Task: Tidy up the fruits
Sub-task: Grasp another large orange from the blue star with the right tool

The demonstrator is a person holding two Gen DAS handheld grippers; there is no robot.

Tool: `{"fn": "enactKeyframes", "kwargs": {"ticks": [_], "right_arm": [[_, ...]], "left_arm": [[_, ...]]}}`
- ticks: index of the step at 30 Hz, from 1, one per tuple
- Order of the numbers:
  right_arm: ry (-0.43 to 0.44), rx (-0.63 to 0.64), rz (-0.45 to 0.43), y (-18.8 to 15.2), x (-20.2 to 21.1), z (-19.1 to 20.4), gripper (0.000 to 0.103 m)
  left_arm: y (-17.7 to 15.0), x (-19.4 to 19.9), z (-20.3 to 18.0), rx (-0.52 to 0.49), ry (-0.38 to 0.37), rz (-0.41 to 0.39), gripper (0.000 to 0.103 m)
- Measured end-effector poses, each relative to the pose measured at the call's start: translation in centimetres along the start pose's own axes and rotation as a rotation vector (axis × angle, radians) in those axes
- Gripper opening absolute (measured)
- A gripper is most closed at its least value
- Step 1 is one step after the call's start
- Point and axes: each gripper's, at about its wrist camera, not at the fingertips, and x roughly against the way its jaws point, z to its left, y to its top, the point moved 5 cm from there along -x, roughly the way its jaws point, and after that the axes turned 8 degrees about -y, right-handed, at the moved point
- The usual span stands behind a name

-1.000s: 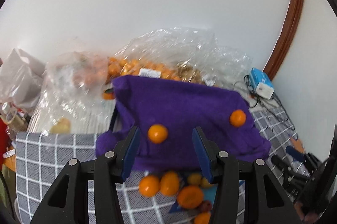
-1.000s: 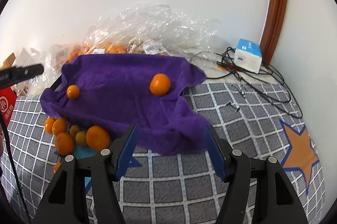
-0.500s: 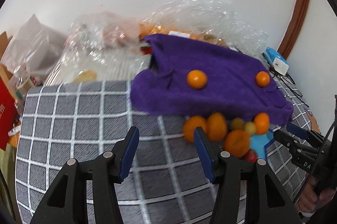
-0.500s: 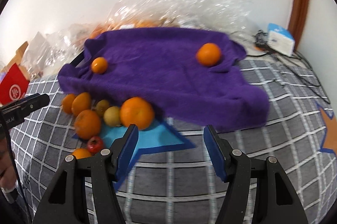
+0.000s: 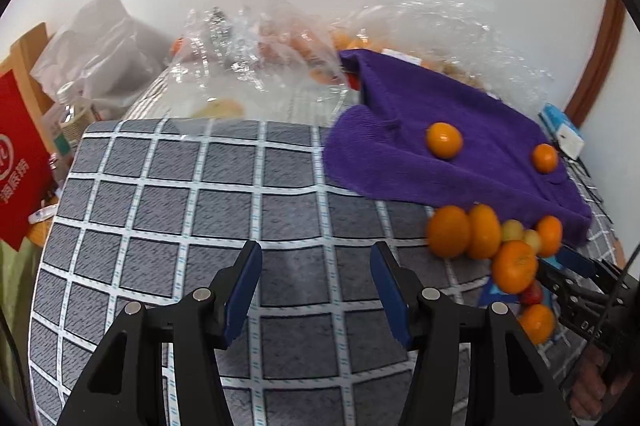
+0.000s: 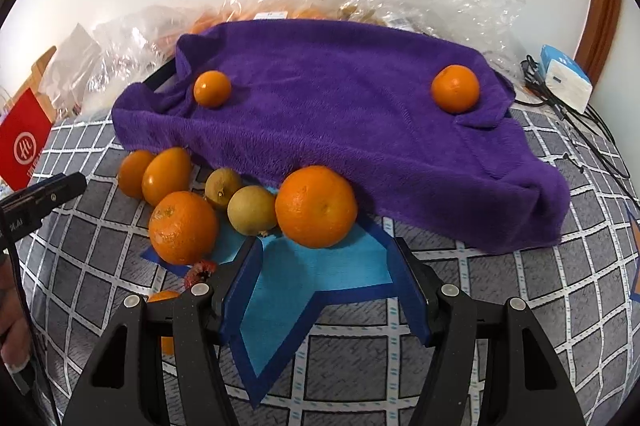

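Facing a grey checked cloth (image 5: pixel 192 193), the left gripper (image 5: pixel 316 286) has its fingers spread wide with nothing between them. In this left wrist view, a purple towel (image 5: pixel 472 161) lies far right carrying two oranges (image 5: pixel 444 140); a fruit cluster (image 5: pixel 492 246) sits at its near edge, beside the right gripper's tip. A red bag (image 5: pixel 18 161) at far left bears white characters, not legible. In the right wrist view, the right gripper (image 6: pixel 324 290) is likewise wide open and empty, poised over a blue star patch (image 6: pixel 316 282), just near a large orange (image 6: pixel 316 205). Two yellowish fruits (image 6: pixel 252 209) and further oranges (image 6: pixel 182 228) lie left. A red bag (image 6: pixel 22 141) shows a round "Hi" logo; a blue-white box (image 6: pixel 564 77) has unreadable print.
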Motion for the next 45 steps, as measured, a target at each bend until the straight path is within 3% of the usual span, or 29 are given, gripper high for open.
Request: {"fn": "enactKeyframes", "kwargs": {"ticks": [7,13,26,37,45], "right_arm": [[-0.014,0.021,-0.011,0.7,-0.6,1.1,0.063],[-0.022,0.018,-0.036,0.9,-0.5,1.2,0.038],[0.004,-0.009,-0.043,-0.1,0.5,-0.7,0.037],[-0.073,-0.035,-0.04,-1.2,0.5,-4.6,0.037],[-0.068,-0.012,-0.047,-1.3,0.4,-4.8,0.039]], "left_arm": [[0.0,-0.7,1.1,0.049,0.002,0.005,0.054],[-0.2,-0.8,0.7,0.013,0.029,-0.004,0.054],[-0.1,-0.7,0.9,0.03,0.005,-0.002,0.054],[-0.2,-1.2,0.1,-0.021,0.019,0.017,0.062],[-0.2,-1.3,-0.3,-0.045,0.038,0.017,0.064]]}}
